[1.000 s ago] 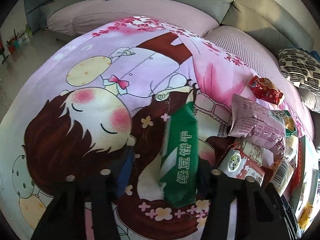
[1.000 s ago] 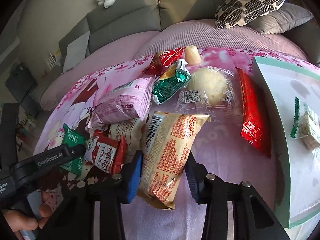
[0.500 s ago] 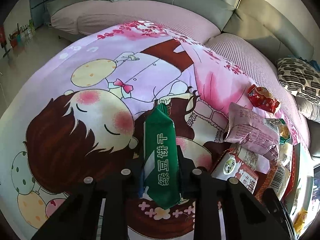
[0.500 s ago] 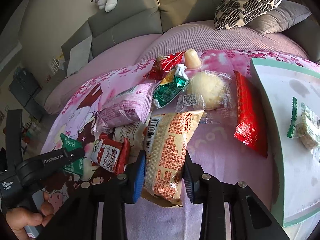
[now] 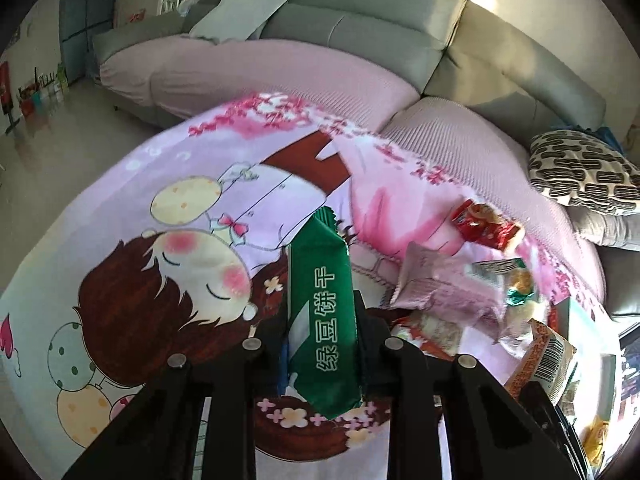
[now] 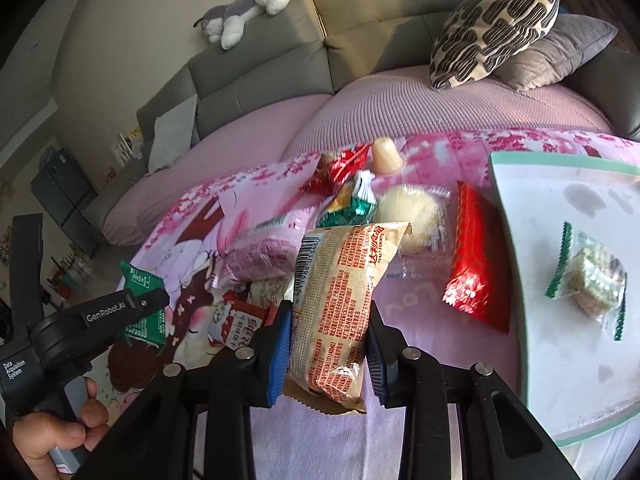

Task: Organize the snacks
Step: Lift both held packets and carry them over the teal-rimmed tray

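My left gripper [image 5: 320, 332] is shut on a green biscuit packet [image 5: 322, 312] and holds it lifted above the cartoon blanket [image 5: 180, 208]. My right gripper [image 6: 328, 340] is shut on a beige bread packet with red print [image 6: 340, 300] and holds it above the blanket. A pile of snacks lies behind it: a pink packet [image 6: 260, 256], a red-white milk packet [image 6: 238, 326], a round bun [image 6: 412, 216], a long red packet [image 6: 478, 276]. The white tray with green rim [image 6: 560, 208] at right holds one green-edged snack [image 6: 588, 280]. The left gripper with the green packet [image 6: 142, 308] shows at left in the right wrist view.
A grey sofa with pink covers [image 5: 280, 68] curves behind the blanket. A patterned cushion [image 6: 496, 24] and a plush toy [image 6: 248, 4] lie on it. A red snack bag [image 5: 486, 228] and a jelly cup [image 6: 386, 154] lie at the pile's far edge.
My left gripper closed on the green packet and lifted it off the blanket. My right gripper closed on the beige bread packet and raised it. Both views rose and tilted up.
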`<act>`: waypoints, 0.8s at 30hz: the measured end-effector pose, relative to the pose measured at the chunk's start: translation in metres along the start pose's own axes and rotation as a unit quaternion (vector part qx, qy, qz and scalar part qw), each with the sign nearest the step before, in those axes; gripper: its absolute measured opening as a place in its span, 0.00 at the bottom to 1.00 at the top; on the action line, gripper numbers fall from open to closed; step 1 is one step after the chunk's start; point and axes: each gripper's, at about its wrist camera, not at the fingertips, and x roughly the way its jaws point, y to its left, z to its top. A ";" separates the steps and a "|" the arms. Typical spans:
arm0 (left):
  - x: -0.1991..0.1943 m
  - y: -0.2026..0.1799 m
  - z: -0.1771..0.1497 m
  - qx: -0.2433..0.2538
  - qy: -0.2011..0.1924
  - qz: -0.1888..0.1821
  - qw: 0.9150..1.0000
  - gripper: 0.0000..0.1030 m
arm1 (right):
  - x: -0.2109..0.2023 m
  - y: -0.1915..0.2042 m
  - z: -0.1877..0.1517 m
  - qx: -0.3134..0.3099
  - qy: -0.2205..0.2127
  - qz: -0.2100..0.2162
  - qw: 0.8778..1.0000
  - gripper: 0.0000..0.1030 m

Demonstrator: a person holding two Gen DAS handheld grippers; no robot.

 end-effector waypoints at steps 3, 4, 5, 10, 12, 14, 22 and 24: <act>-0.010 -0.010 0.002 0.009 -0.014 -0.007 1.000 0.25 | -0.009 -0.003 0.003 0.004 -0.011 0.002 1.000 0.35; -0.014 -0.014 0.002 0.014 -0.018 -0.010 1.000 0.25 | -0.012 -0.004 0.004 0.006 -0.015 0.002 1.000 0.35; -0.017 -0.018 0.002 0.017 -0.023 -0.013 0.999 0.25 | -0.015 -0.005 0.006 0.007 -0.018 0.001 1.000 0.35; -0.027 -0.038 0.000 0.036 -0.031 -0.028 0.998 0.25 | -0.027 -0.017 0.010 0.018 -0.028 -0.006 0.999 0.35; -0.028 -0.046 -0.002 0.045 -0.032 -0.034 0.998 0.25 | -0.033 -0.025 0.012 0.025 -0.034 -0.011 0.999 0.35; -0.031 -0.057 -0.004 0.057 -0.034 -0.041 0.997 0.25 | -0.040 -0.034 0.014 0.031 -0.041 -0.017 0.999 0.35; -0.042 -0.106 -0.018 0.112 -0.035 -0.079 0.990 0.25 | -0.067 -0.083 0.024 0.068 -0.068 -0.056 0.994 0.35; -0.044 -0.116 -0.021 0.122 -0.035 -0.087 0.988 0.25 | -0.076 -0.099 0.025 0.084 -0.076 -0.069 0.991 0.35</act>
